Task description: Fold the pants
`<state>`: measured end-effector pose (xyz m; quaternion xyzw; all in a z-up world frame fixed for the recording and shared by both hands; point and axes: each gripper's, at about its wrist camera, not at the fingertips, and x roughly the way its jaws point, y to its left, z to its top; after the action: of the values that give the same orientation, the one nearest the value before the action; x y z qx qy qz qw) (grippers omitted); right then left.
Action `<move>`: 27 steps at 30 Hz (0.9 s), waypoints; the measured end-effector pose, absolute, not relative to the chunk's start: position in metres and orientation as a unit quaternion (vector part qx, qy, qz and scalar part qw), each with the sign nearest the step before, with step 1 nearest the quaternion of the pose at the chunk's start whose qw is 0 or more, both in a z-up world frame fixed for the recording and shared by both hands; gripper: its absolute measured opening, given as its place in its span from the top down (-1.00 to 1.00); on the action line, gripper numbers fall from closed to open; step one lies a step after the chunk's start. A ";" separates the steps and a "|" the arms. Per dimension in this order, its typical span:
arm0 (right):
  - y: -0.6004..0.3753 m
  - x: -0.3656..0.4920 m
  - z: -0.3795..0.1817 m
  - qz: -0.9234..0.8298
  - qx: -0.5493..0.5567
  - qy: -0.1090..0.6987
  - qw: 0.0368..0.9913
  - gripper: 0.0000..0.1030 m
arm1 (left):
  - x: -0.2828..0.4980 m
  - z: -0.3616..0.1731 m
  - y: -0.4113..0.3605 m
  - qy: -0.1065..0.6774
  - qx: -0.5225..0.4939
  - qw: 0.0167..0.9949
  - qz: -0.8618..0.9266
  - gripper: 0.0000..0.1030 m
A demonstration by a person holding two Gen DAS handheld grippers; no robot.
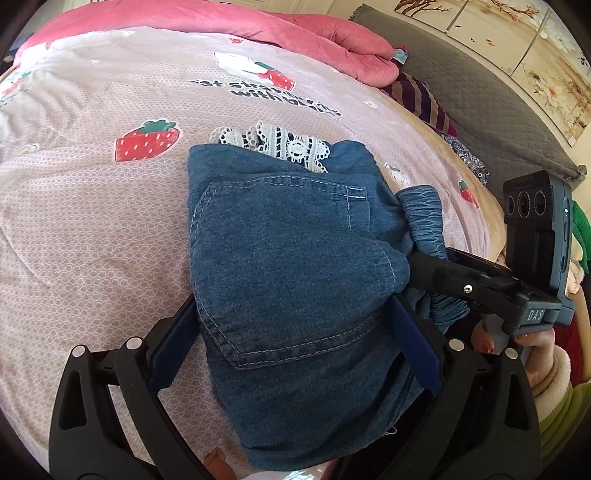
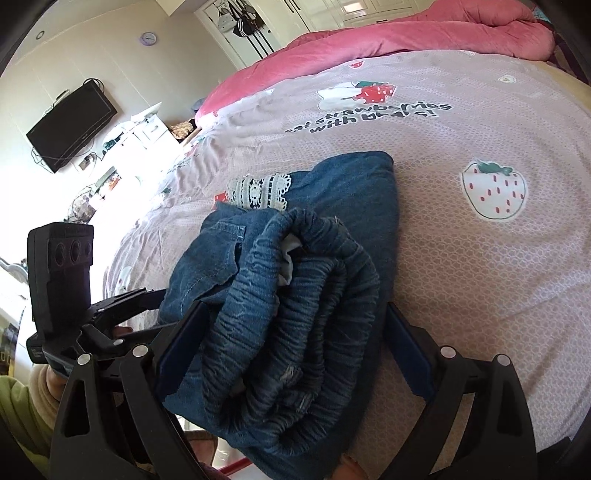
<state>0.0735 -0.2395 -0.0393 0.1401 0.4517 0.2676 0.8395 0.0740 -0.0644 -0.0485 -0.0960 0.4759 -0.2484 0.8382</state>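
While we hold both tools over the bed, its strawberry-print sheet (image 1: 92, 206) fills most of what we see, with a pink quilt (image 1: 207, 18) heaped along its far edge. On the sheet near us lie the folded denim pants (image 1: 295, 258), lace trim (image 1: 280, 142) poking out behind. Our left gripper (image 1: 295, 328) stands spread, its fingers either side of the bundle; our right gripper (image 2: 295, 332) is likewise apart, straddling the bunched elastic waistband (image 2: 295, 314). A wall television (image 2: 72, 127) hangs well apart, beyond the bed.
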 end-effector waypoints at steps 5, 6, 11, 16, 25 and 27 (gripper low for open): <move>-0.247 0.077 -0.043 0.265 0.170 0.450 0.836 -0.51 | 0.075 -0.050 -0.067 0.472 -0.094 0.840 -0.251 -0.76; -0.246 0.076 -0.043 0.264 0.168 0.450 0.836 -0.44 | 0.076 -0.050 -0.067 0.471 -0.093 0.841 -0.251 -0.76; -0.240 0.071 -0.041 0.257 0.147 0.443 0.846 -0.14 | 0.074 -0.048 -0.074 0.467 -0.075 0.845 -0.249 -0.43; -0.234 0.065 -0.036 0.253 0.131 0.433 0.855 0.10 | 0.074 -0.043 -0.076 0.464 -0.067 0.848 -0.247 -0.04; -0.221 0.053 -0.016 0.259 0.099 0.398 0.875 0.22 | 0.068 -0.027 -0.073 0.448 -0.070 0.856 -0.250 0.31; -0.219 0.052 -0.010 0.261 0.094 0.391 0.878 0.23 | 0.066 -0.022 -0.071 0.443 -0.073 0.857 -0.251 0.32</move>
<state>0.0519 -0.2189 -0.0104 0.0936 0.3911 0.2610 0.8776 0.0657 -0.0710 -0.0219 -0.0731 0.4433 -0.2507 0.8575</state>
